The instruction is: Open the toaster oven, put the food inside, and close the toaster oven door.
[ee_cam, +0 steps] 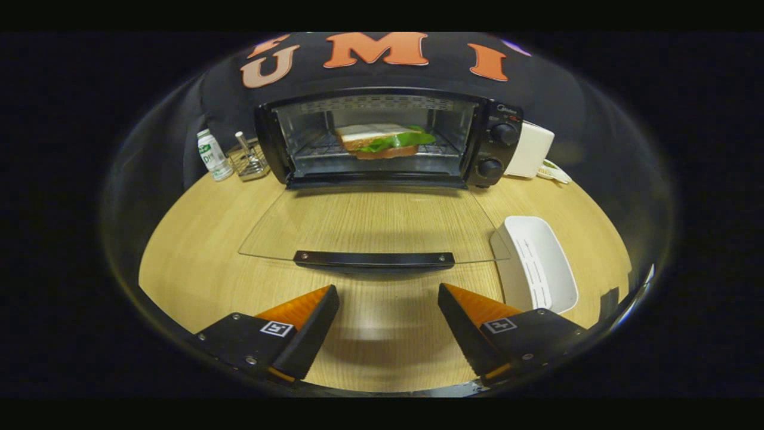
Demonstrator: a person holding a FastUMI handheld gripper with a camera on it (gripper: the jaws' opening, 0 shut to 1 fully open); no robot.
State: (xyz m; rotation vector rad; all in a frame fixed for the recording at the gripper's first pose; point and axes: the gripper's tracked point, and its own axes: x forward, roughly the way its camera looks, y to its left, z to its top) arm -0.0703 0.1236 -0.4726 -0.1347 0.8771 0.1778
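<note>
A black toaster oven [495,149] stands at the back of the wooden table with its glass door [370,224] folded down flat toward me. The door's black handle [374,258] lies just ahead of my fingertips. On the wire rack inside sits a sandwich [382,140] of white bread with green lettuce. My gripper [388,295] hovers above the table in front of the handle, open, with nothing between its orange and black fingers [304,310].
A white rectangular dish [540,263] lies on the table to the right of the door, close to the right finger. Left of the oven stand a small white bottle [213,155] and a wire holder [249,158]. A white box [530,149] sits at the oven's right.
</note>
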